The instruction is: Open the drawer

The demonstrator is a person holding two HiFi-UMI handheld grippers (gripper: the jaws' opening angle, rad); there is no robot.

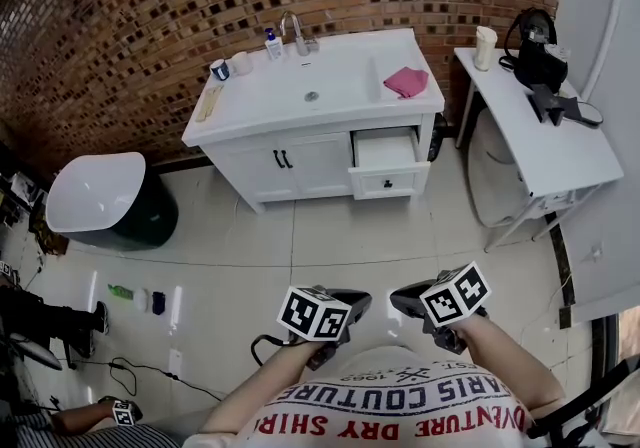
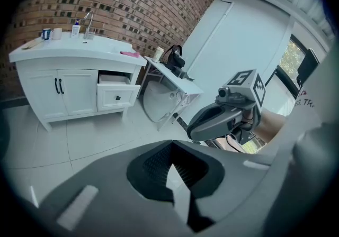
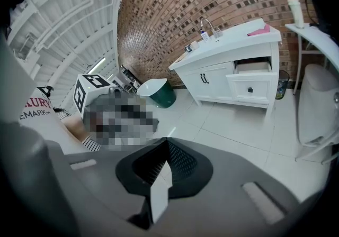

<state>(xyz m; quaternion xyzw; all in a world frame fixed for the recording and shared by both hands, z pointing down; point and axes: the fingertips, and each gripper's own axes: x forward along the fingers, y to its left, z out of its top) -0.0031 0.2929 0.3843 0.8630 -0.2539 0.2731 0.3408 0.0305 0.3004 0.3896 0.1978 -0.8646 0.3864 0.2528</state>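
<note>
A white vanity cabinet [image 1: 300, 164] stands against the brick wall across the tiled floor. Its right-hand drawer [image 1: 386, 180] has a small black knob and stands partly pulled out, with its white inside showing; it is also visible in the left gripper view [image 2: 117, 97] and the right gripper view [image 3: 250, 89]. My left gripper [image 1: 358, 298] and right gripper [image 1: 398, 300] hang close to my body, side by side, far from the cabinet. Both point towards the floor ahead. The left gripper [image 2: 170, 148] is shut on nothing, and so is the right gripper [image 3: 167, 146].
A pink cloth [image 1: 405, 82], a faucet [image 1: 295, 33] and small bottles sit on the counter. A white side table [image 1: 548, 146] with a black device [image 1: 540, 64] stands right of the cabinet. A green-and-white tub [image 1: 105, 201] stands left. Cables [image 1: 130, 374] lie on the floor.
</note>
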